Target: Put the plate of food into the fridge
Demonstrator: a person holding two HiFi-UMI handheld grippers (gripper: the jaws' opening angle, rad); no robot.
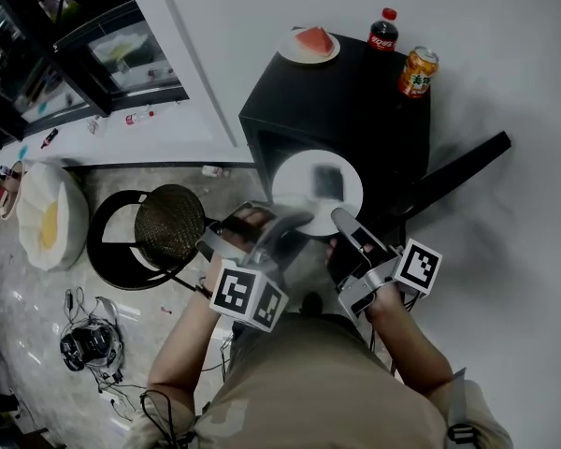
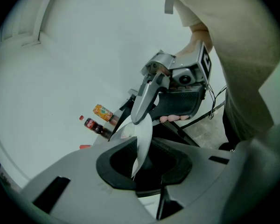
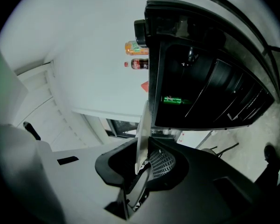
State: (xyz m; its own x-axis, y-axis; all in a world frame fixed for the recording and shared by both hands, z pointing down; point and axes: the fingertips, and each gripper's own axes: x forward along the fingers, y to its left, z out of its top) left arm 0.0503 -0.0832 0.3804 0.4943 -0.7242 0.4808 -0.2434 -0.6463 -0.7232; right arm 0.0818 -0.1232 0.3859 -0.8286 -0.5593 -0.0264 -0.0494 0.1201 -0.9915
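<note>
White plate (image 1: 294,178), one edge tight in left hand-held gripper (image 1: 297,219), opposite edge in right hand-held gripper (image 1: 340,216)

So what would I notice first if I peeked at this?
First, the white plate in the middle, pinched at its rim by the left gripper and the right gripper. Behind it stands a black fridge with a watermelon slice, a cola bottle and an orange can on top.

2 grippers (image 1: 297,221) (image 1: 339,217), 2 plates (image 1: 299,181) (image 1: 309,54), 1 cola bottle (image 1: 382,29), 1 orange can (image 1: 417,70), 1 black fridge (image 1: 346,101).
</note>
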